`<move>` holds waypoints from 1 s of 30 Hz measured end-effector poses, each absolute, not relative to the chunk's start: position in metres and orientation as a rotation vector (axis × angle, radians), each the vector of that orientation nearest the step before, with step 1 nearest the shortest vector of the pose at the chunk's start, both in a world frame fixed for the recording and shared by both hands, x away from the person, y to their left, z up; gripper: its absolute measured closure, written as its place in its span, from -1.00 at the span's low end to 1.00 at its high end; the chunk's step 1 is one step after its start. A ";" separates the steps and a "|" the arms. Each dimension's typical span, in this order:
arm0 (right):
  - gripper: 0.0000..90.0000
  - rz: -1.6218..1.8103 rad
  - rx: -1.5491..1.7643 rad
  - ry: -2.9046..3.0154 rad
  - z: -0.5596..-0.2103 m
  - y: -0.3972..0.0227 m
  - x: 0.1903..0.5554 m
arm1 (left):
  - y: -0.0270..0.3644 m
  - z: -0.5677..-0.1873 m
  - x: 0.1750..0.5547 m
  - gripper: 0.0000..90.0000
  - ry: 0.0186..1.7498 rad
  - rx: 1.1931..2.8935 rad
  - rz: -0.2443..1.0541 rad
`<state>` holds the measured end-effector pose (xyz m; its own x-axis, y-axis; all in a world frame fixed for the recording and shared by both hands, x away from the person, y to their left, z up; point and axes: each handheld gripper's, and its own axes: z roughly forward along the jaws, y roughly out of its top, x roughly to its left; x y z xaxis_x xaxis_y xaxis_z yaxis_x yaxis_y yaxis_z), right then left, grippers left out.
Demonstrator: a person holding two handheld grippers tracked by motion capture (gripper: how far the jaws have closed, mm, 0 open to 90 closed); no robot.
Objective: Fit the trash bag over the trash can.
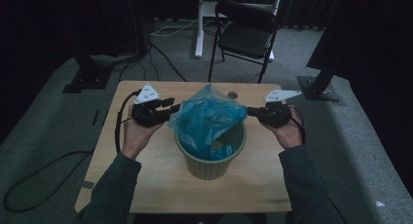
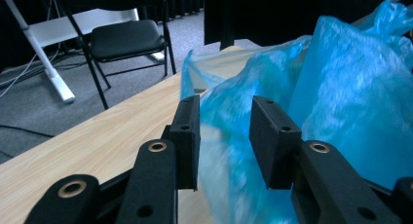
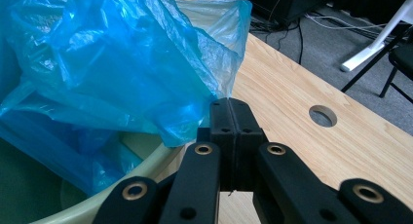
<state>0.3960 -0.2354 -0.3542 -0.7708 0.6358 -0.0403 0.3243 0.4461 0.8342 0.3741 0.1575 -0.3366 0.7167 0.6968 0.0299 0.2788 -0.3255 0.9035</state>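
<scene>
A pale green bin [image 1: 210, 169] stands mid-table with a blue plastic bag [image 1: 207, 118] partly inside it and bunched up above the rim. My left gripper [image 1: 173, 108] is at the bag's left side. In the left gripper view it [image 2: 225, 107] stands open, with a fold of the bag [image 2: 341, 87] lying between the jaws. My right gripper [image 1: 249, 110] is at the bag's right side. In the right gripper view it [image 3: 229, 103] is shut on the bag's [image 3: 122, 63] edge, just above the bin's rim [image 3: 146, 170].
The wooden table [image 1: 146, 175] has a round hole [image 3: 322, 115] near its far edge. A black folding chair [image 1: 246, 34] and a white stand leg [image 1: 198, 29] are behind the table. Cables run over the grey floor on the left.
</scene>
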 end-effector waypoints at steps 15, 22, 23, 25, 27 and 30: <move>1.00 1.251 0.810 2.345 -0.354 -0.238 0.395 | 0.123 -0.361 0.361 0.35 0.633 2.049 0.506; 1.00 1.249 0.806 2.348 -0.354 -0.236 0.395 | 0.121 -0.367 0.359 0.34 0.624 2.094 0.506; 1.00 1.249 0.806 2.348 -0.354 -0.236 0.395 | 0.122 -0.367 0.359 0.34 0.626 2.088 0.507; 1.00 1.249 0.806 2.348 -0.354 -0.236 0.395 | 0.126 -0.365 0.360 0.34 0.635 2.067 0.506; 1.00 1.247 0.808 2.348 -0.354 -0.236 0.394 | 0.131 -0.361 0.360 0.34 0.646 2.042 0.512; 1.00 1.249 0.808 2.345 -0.353 -0.238 0.394 | 0.141 -0.354 0.362 0.36 0.682 1.989 0.537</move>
